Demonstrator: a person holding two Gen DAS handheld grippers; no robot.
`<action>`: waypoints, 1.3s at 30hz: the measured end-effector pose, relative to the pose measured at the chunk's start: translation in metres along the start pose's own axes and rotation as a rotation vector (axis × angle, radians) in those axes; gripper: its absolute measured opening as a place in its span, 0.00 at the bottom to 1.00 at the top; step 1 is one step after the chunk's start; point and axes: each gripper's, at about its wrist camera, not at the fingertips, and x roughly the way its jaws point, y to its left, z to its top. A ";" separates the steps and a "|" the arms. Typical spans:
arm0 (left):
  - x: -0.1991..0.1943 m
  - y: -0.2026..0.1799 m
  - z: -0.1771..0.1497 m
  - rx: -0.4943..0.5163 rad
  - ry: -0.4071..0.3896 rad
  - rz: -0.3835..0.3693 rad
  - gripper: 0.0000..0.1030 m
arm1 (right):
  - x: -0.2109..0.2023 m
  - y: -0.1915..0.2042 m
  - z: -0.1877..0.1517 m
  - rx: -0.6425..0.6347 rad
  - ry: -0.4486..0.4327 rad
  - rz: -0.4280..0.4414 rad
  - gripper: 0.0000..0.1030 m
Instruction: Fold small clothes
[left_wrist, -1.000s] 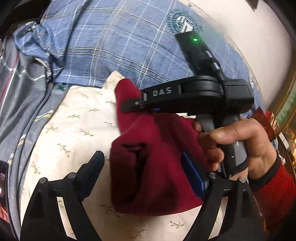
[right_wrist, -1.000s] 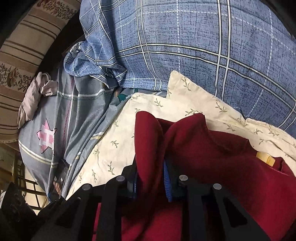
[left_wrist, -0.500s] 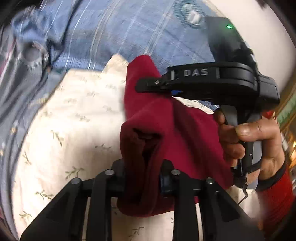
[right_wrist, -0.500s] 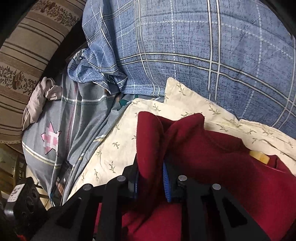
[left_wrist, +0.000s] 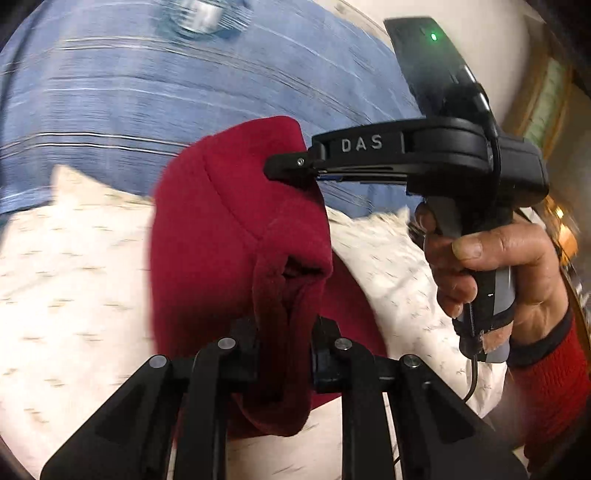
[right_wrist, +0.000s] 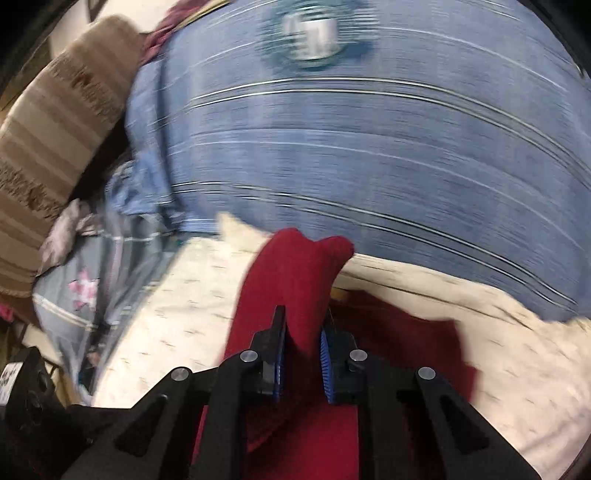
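While the dark red knit garment (left_wrist: 236, 236) hangs bunched between the two tongs rather than lying flat, the folding looks to be at an early or middle stage: one edge is lifted off the cream floral pillow (left_wrist: 74, 280), and no neat, finished fold shows anywhere in either view. A further part of the same red fabric rests on the pillow to the right in the right wrist view, so the piece is only partly raised. What seems left is to carry the held edge over, lay it down on the rest of the garment and flatten it; whether more folds are needed after that I cannot tell, since the garment's full outline is hidden. The left tongs (left_wrist: 284, 354) are nearly closed, clamped on a thick gathered fold of the red fabric at its lower end. The right tongs (right_wrist: 303, 354) are closing on a raised ridge of the same cloth, which sits pressed between the blue pads (right_wrist: 327, 365); in the left wrist view their tips bite into the upper corner of the garment, with a hand (left_wrist: 491, 266) in a red sleeve wrapped around the handle. Behind the pillow lies a blue plaid duvet (right_wrist: 369, 147), heavily blurred, and a grey bedsheet with a pink star (right_wrist: 85, 288) shows at the left.
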 end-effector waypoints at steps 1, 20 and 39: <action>0.010 -0.007 -0.002 0.004 0.014 -0.008 0.15 | 0.000 -0.018 -0.008 0.019 0.003 -0.045 0.13; -0.011 0.050 -0.031 0.069 0.028 0.138 0.79 | 0.005 -0.069 -0.099 0.352 0.049 0.105 0.71; 0.007 0.042 -0.039 0.092 0.044 0.139 0.79 | -0.020 -0.065 -0.121 0.283 -0.015 -0.063 0.45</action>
